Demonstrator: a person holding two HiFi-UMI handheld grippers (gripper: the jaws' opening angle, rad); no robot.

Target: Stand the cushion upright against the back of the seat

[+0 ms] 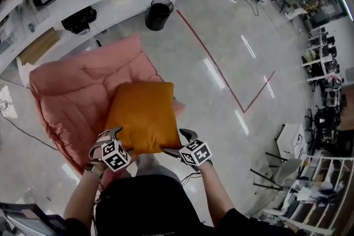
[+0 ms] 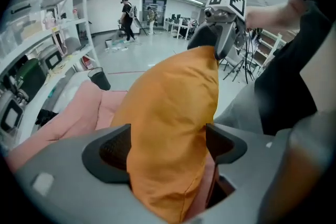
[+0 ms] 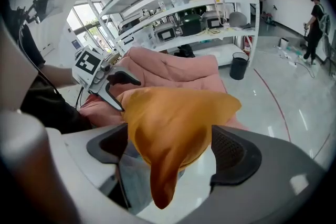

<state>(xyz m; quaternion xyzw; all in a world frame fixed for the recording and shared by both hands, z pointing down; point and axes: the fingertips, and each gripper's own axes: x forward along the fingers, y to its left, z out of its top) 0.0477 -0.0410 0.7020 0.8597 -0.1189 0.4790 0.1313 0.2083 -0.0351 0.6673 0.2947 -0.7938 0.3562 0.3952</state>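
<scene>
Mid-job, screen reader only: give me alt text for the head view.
An orange cushion rests on a pink padded seat, with the left tongs and right tongs open around its two near corners. Glossy floor and a black bin lie beyond.

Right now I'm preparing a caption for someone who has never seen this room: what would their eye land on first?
The bright orange cushion in the middle of the head view, lying on a pink seat on the shiny floor. Next, the left gripper and right gripper at its near corners, each with a corner between its spread fingers.
</scene>
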